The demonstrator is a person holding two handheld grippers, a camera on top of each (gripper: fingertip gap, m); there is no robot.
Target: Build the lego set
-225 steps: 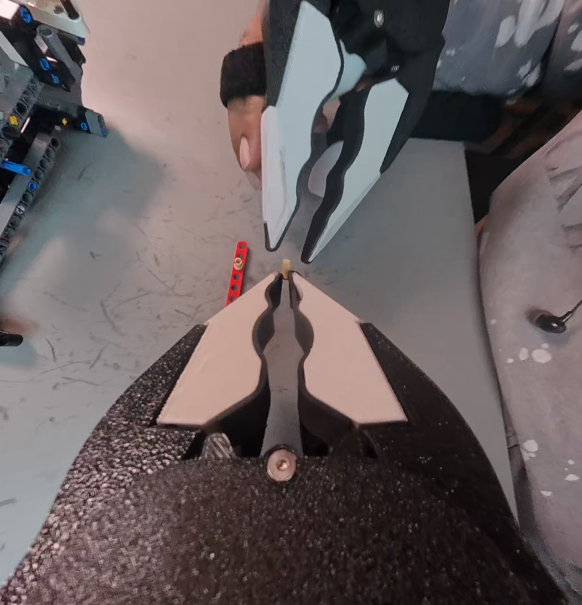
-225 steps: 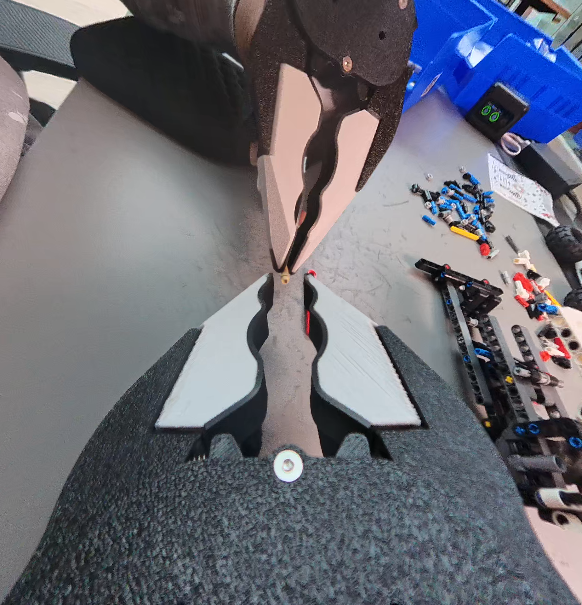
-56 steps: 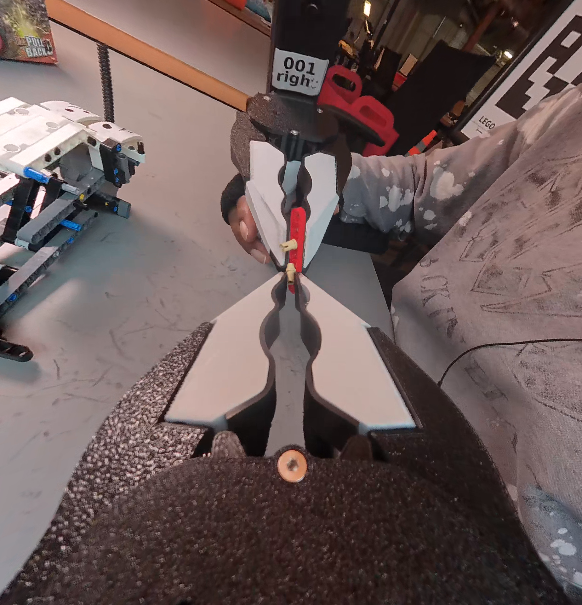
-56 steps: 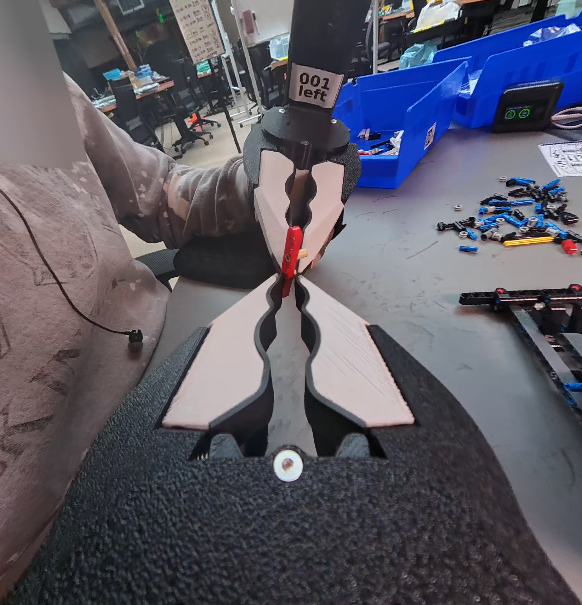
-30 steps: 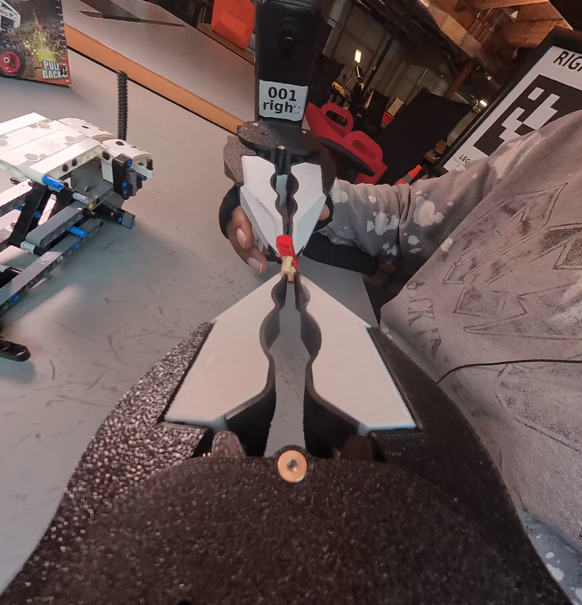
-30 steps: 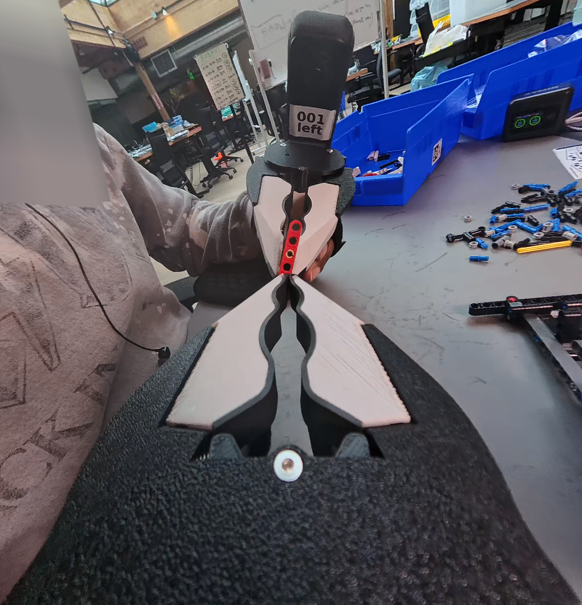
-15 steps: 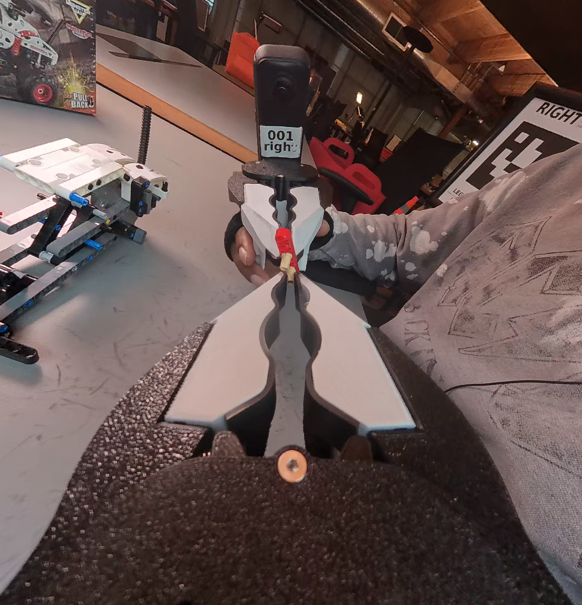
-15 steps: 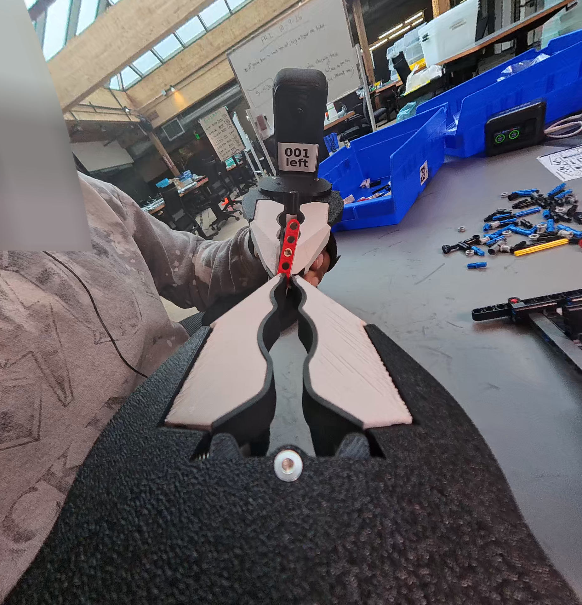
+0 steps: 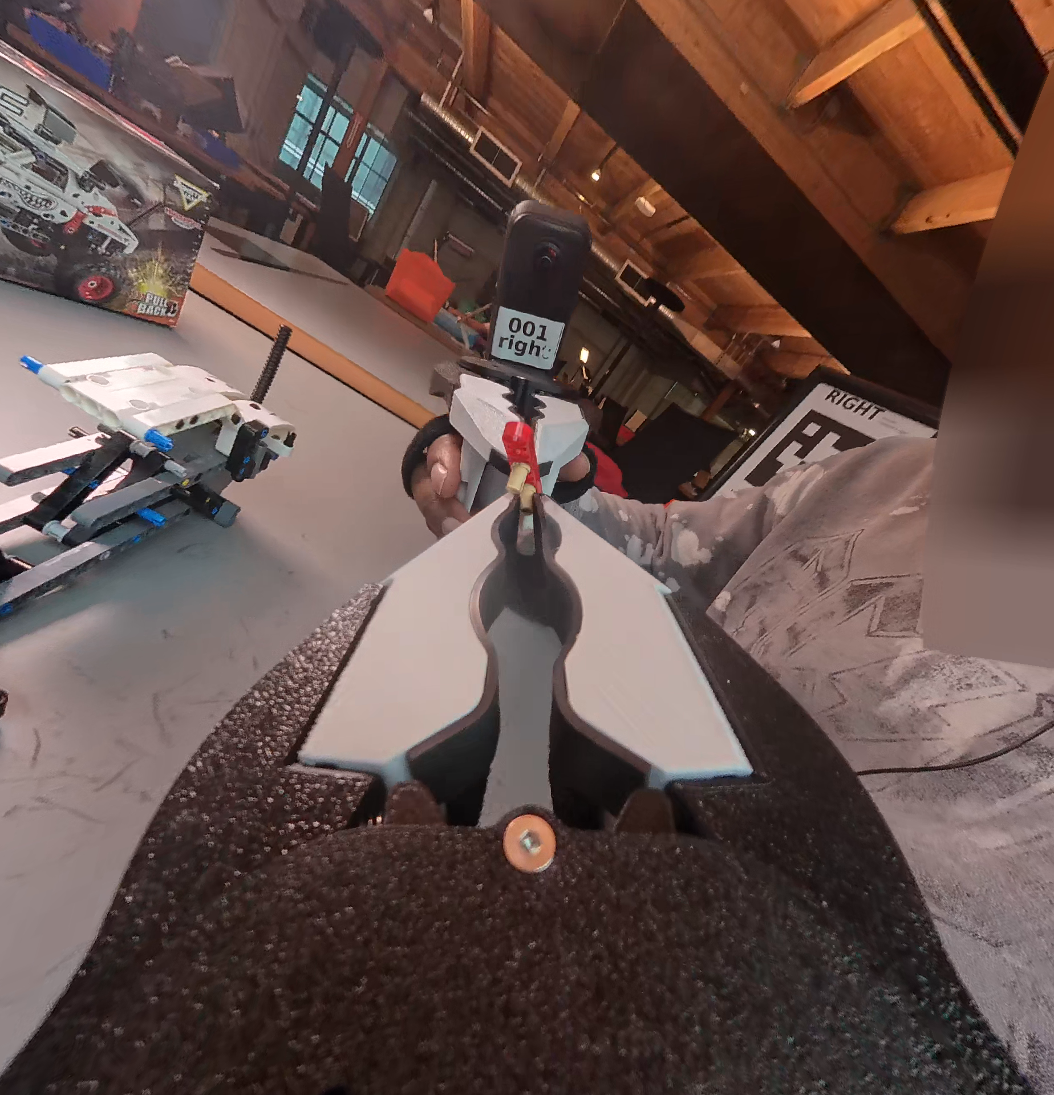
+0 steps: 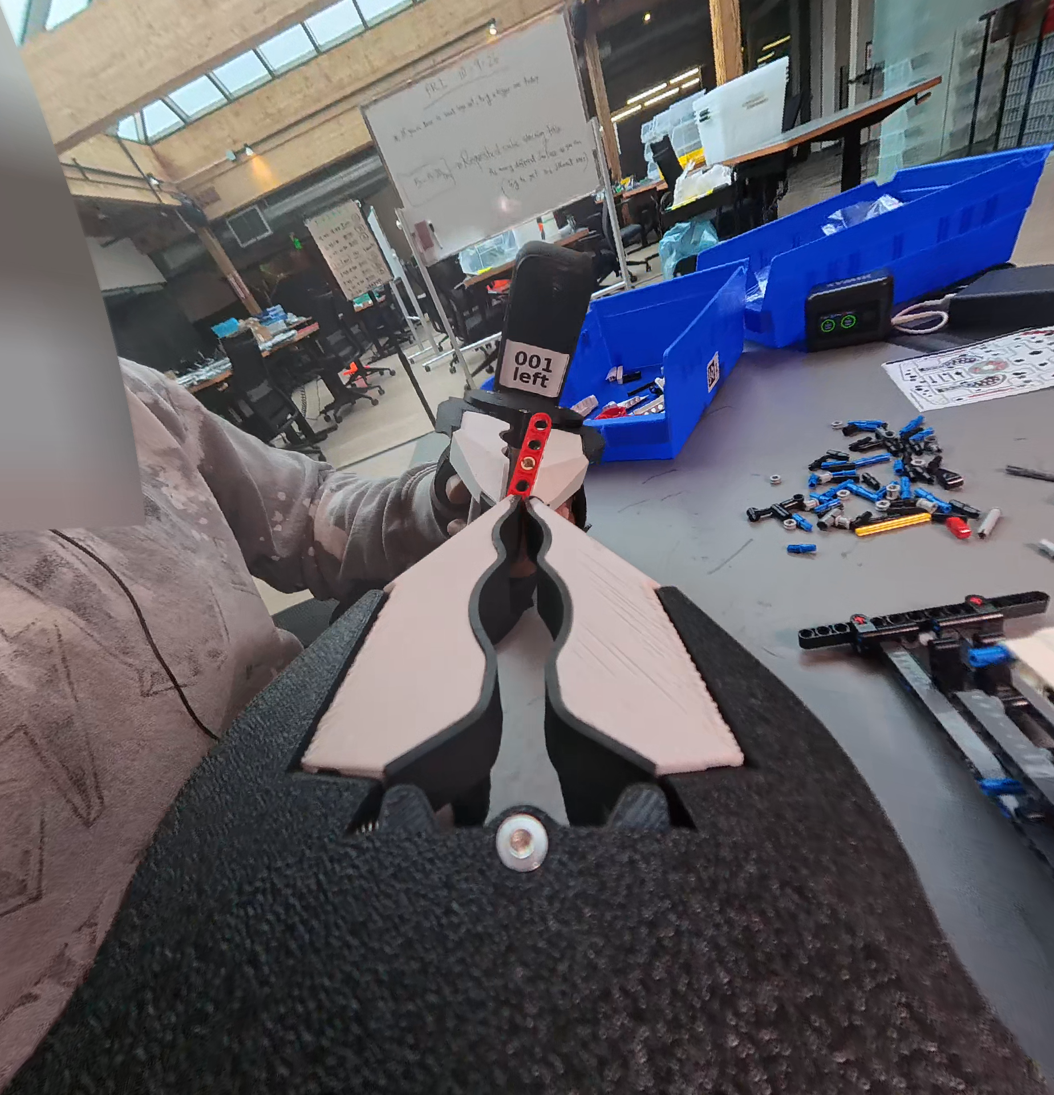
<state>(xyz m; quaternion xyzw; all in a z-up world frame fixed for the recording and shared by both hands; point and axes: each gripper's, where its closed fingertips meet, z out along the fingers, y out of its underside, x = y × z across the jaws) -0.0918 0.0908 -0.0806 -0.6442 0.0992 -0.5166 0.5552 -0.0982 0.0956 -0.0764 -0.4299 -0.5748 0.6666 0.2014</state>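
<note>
Two grippers meet tip to tip above the grey table (image 9: 157,622), lifted clear of it. Right gripper (image 10: 521,502): jaws pinched nearly closed on the lower end of a red holed beam (image 10: 529,457), which stands upright from the tips. Left gripper (image 9: 524,503): jaws nearly closed on a small tan pin (image 9: 526,514) at the very tips, pressed against the beam's lower end; a second tan pin (image 9: 517,472) already sits in the beam just above. Left of the beam in the left wrist view, on the table, the half-built white and black chassis (image 9: 139,438). Beyond it, the set's box (image 9: 80,237). Right of the beam in the right wrist view, loose blue and black pieces (image 10: 868,486) and blue bins (image 10: 690,355).
</note>
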